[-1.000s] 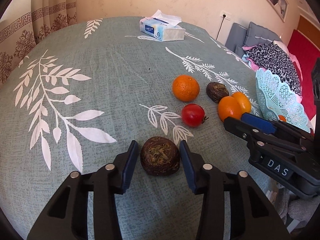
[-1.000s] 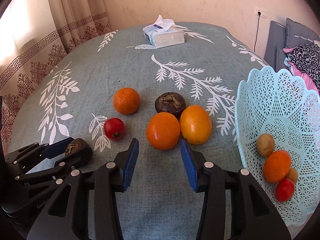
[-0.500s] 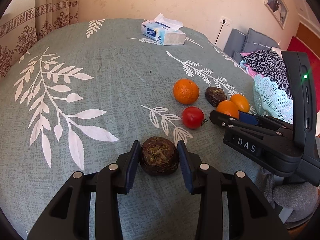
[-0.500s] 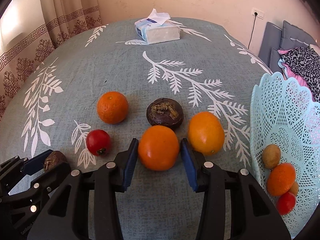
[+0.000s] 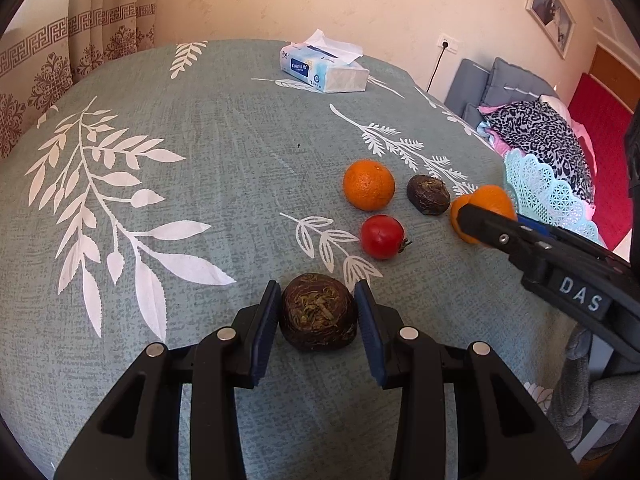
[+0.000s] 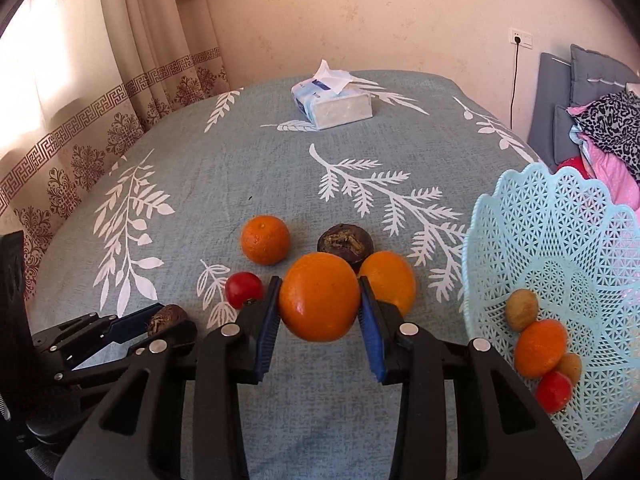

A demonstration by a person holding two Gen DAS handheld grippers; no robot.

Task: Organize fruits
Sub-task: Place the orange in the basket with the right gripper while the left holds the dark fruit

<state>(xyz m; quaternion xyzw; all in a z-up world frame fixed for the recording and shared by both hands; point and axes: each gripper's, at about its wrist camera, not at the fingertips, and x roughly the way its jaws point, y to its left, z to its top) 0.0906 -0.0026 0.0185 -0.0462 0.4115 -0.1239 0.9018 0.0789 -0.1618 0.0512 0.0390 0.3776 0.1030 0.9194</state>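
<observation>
Fingers pinching: right gripper (image 6: 319, 307) clamping smooth round orange (image 6: 319, 296) at its widest sides | left gripper (image 5: 317, 317) closing on dark brown wrinkled round fruit (image 5: 318, 312) sitting on grey-green leaf-print tablecloth (image 5: 208, 184) | handling: orange likely firm, slippery, squeezing gently; brown fruit probably light | heading for pale-blue lattice plastic basket (image 6: 560, 240).

Grey-green tablecloth with white leaf print (image 5: 200, 168) covers the table. White-and-blue tissue pack (image 5: 325, 68) with a tissue sticking up lies at the far side, right of centre. Beige curtain with brown key-pattern border (image 6: 132, 56) hangs far left. Cream wall behind has a white wall socket (image 6: 521, 38) with a black cord plugged in. Framed picture (image 5: 551, 4) far right. Grey cushions (image 6: 588, 68) and a leopard-print cloth (image 5: 544, 136) at right.
</observation>
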